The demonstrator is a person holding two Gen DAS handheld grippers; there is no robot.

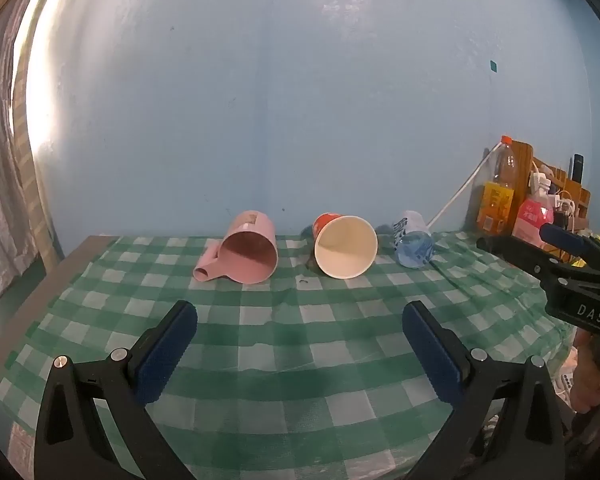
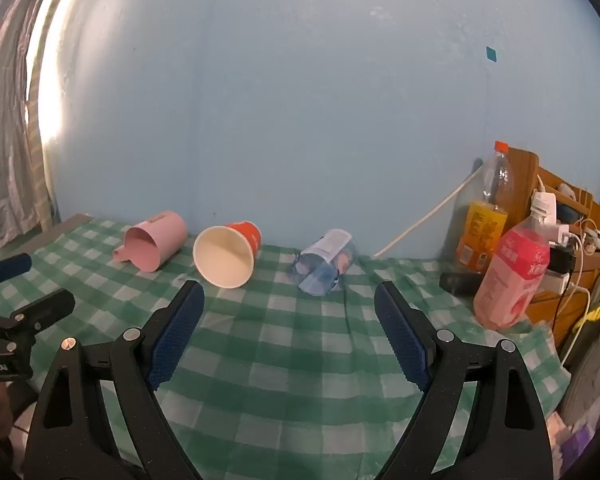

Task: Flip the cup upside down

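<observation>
Three cups lie on their sides near the wall on a green checked cloth (image 1: pixel 292 344), mouths toward me. A pink mug with a handle (image 1: pixel 242 248) (image 2: pixel 152 246) is at the left. A red paper cup with a white inside (image 1: pixel 344 246) (image 2: pixel 226 256) is in the middle. A clear plastic cup with a label (image 1: pixel 413 240) (image 2: pixel 326 262) is at the right. My left gripper (image 1: pixel 300 312) is open and empty, short of the cups. My right gripper (image 2: pixel 288 292) is open and empty, just short of the clear cup.
Two bottles, an orange-labelled one (image 2: pixel 484 224) and a pink one (image 2: pixel 512 276), stand at the right beside a wooden rack with chargers and cables (image 2: pixel 568 216). A white cable (image 2: pixel 424 220) runs down the blue wall. The table's left edge (image 1: pixel 36 284) is bare.
</observation>
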